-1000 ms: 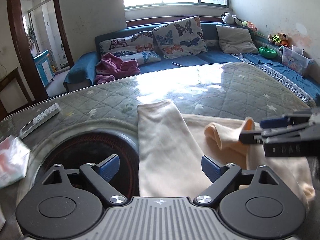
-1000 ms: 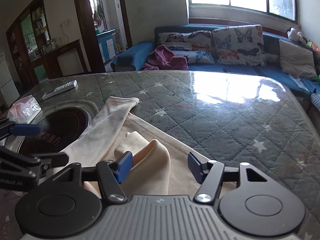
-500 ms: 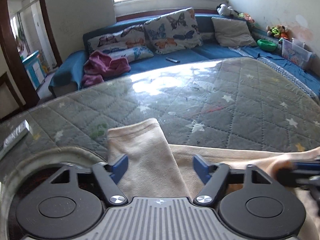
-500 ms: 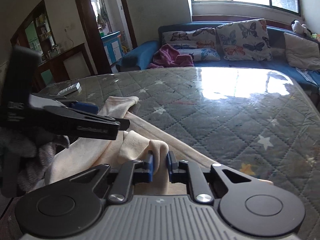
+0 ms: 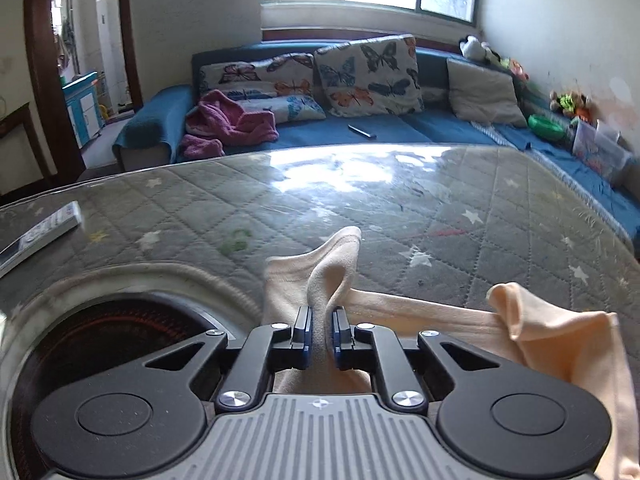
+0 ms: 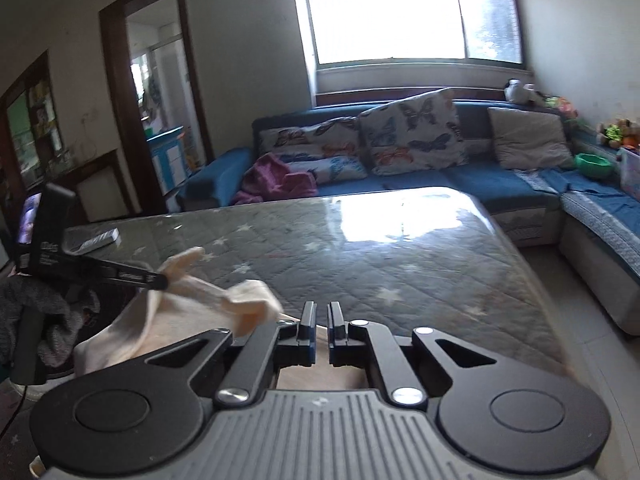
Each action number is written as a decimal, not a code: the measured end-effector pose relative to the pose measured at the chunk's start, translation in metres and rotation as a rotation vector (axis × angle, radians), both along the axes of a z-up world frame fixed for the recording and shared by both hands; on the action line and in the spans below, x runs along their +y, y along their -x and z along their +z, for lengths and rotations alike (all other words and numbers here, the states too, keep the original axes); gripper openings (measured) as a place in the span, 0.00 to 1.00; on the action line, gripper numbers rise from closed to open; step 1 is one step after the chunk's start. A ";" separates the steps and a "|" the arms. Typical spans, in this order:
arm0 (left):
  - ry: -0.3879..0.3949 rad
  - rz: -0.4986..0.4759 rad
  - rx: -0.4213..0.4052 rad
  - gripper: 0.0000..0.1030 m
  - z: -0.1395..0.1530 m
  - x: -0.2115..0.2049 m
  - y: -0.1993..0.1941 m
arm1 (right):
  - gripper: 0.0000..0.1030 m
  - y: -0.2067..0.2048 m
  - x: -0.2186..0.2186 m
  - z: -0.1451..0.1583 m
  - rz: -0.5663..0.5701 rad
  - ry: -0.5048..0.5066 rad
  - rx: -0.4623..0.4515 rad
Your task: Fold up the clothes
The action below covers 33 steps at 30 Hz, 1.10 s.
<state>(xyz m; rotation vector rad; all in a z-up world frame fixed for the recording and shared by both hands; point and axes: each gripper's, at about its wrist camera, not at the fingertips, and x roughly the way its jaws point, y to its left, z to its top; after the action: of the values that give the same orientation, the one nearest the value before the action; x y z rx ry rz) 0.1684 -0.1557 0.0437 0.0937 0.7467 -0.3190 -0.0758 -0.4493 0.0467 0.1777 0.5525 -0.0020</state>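
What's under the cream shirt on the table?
The cream garment lies partly on the quilted star table cover and reaches the round burner's rim. Anything else beneath is covered.

This is a home living room. A long blue corner sofa (image 5: 400,130) under a bright window (image 6: 408,12) carries butterfly-print cushions (image 5: 368,76), a plain beige pillow (image 5: 482,94) and a crumpled pink blanket (image 5: 228,122). Stuffed toys (image 5: 568,102) sit along its right end, and a dark wooden doorway (image 6: 156,120) opens onto further rooms.
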 end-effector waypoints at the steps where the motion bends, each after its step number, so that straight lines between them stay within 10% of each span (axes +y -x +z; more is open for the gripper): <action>1: 0.010 0.003 -0.002 0.11 0.004 0.004 0.004 | 0.04 0.007 -0.005 0.001 -0.013 -0.007 0.002; 8: 0.007 -0.005 -0.025 0.11 0.015 0.012 0.015 | 0.14 -0.005 0.002 -0.002 0.069 -0.061 0.015; 11: -0.002 -0.008 -0.023 0.11 0.010 0.013 0.013 | 0.34 -0.033 0.021 -0.014 0.120 -0.040 0.047; 19: -0.014 -0.007 -0.001 0.14 -0.007 0.013 0.000 | 0.31 -0.093 0.049 -0.052 0.175 -0.036 0.150; 22: -0.021 -0.008 -0.001 0.12 -0.012 0.013 -0.003 | 0.07 -0.098 0.056 -0.058 0.179 -0.001 0.162; 33: 0.037 0.023 -0.038 0.12 0.008 0.032 0.018 | 0.04 -0.025 0.021 -0.013 -0.017 0.032 -0.009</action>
<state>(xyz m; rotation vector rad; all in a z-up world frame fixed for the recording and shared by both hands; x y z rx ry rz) 0.1505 -0.1234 0.0522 0.0557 0.7030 -0.3085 -0.0508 -0.4284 0.0338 0.1509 0.5419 -0.0266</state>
